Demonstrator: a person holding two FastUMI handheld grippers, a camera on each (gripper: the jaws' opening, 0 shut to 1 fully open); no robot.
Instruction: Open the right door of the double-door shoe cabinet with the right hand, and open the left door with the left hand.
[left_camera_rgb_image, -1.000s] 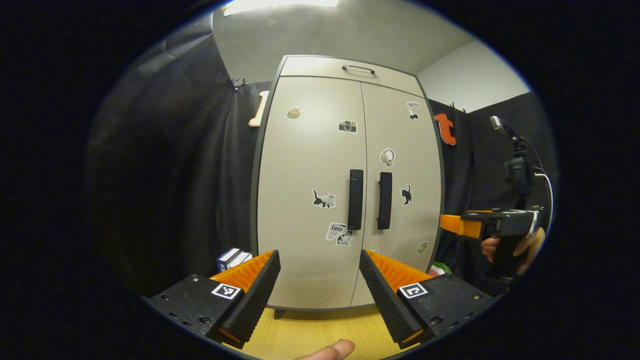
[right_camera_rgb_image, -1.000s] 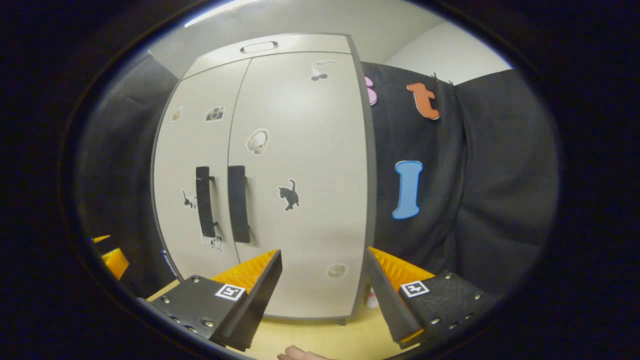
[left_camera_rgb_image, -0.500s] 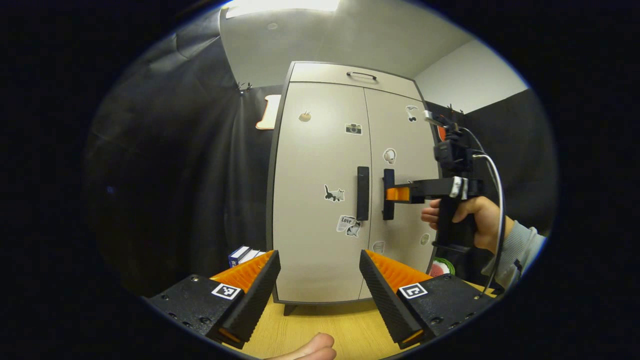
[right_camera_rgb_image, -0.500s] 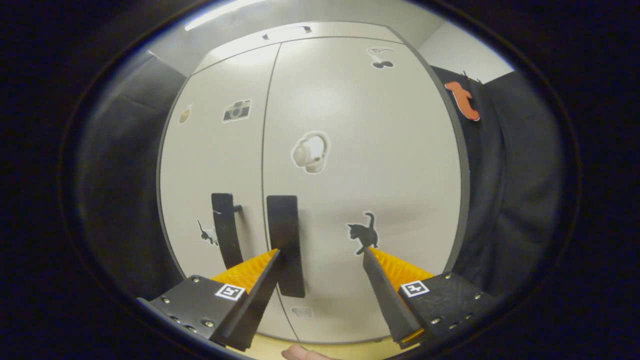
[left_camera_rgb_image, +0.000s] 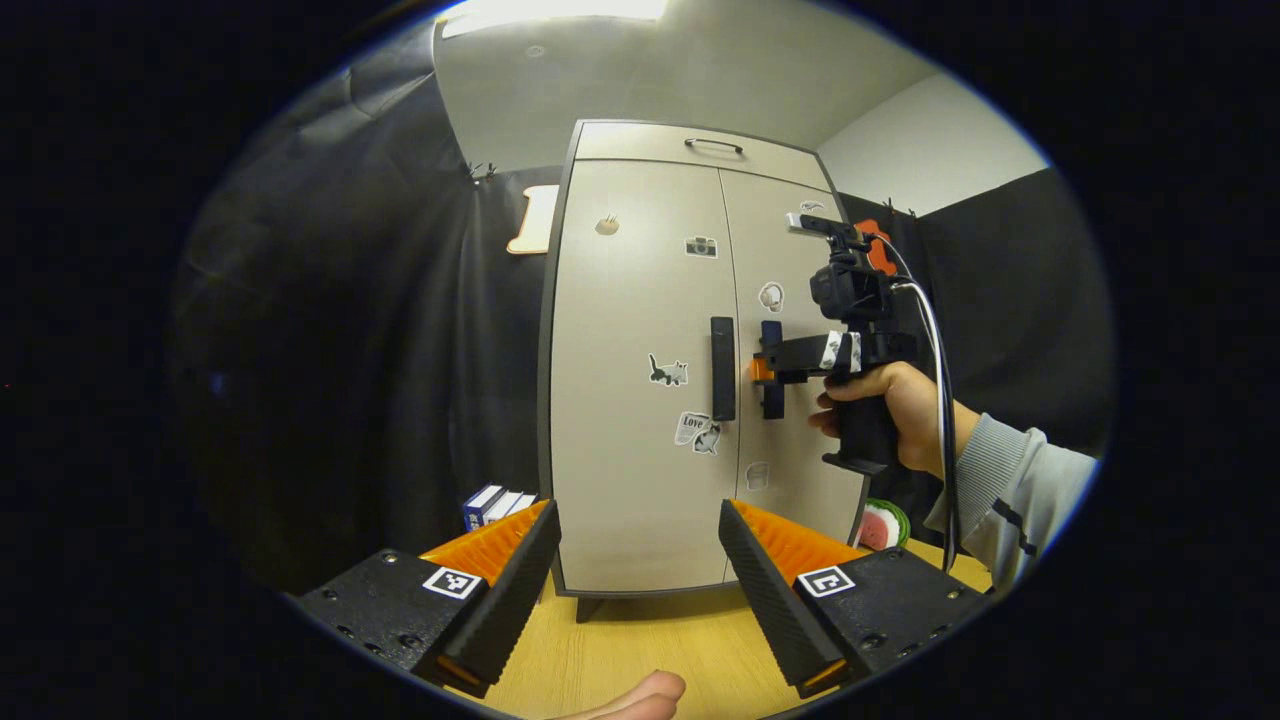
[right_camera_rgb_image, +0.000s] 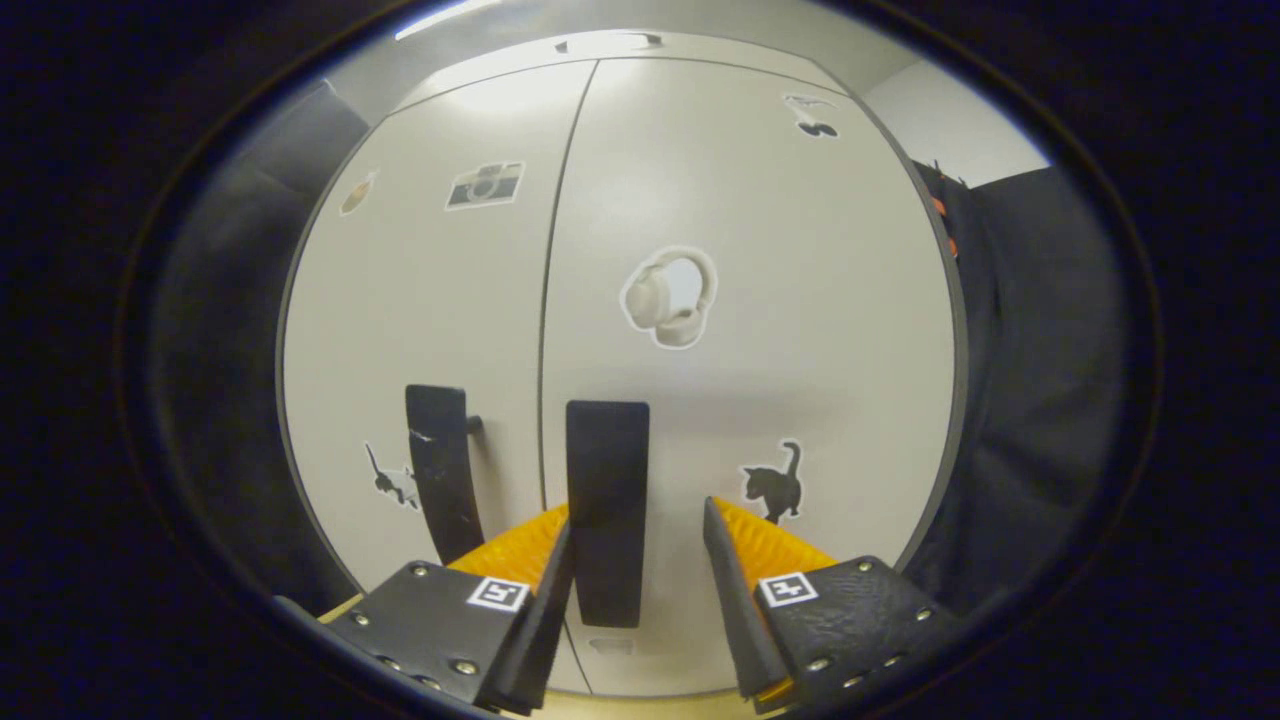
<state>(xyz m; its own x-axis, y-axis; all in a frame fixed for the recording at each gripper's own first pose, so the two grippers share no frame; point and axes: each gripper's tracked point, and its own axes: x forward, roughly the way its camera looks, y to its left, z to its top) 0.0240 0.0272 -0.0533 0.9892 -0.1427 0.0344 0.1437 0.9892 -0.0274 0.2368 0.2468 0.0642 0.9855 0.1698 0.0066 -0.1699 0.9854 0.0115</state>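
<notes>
- At the shoe cabinet (left_camera_rgb_image: 650, 380), the right gripper (right_camera_rgb_image: 637, 600) straddles the right door handle (right_camera_rgb_image: 607, 500), jaws narrowed, not yet clamped; an off-centre squeeze risks slipping.
- Left gripper (left_camera_rgb_image: 638, 570) waits wide open, well back.

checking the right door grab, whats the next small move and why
Probably close the right hand-held gripper on the right handle. The handle stands between its open fingers, seemingly with a gap on one side, and both doors look shut. Once it grips, a pull should swing the right door open. The left hand-held gripper hangs back, open.
</notes>
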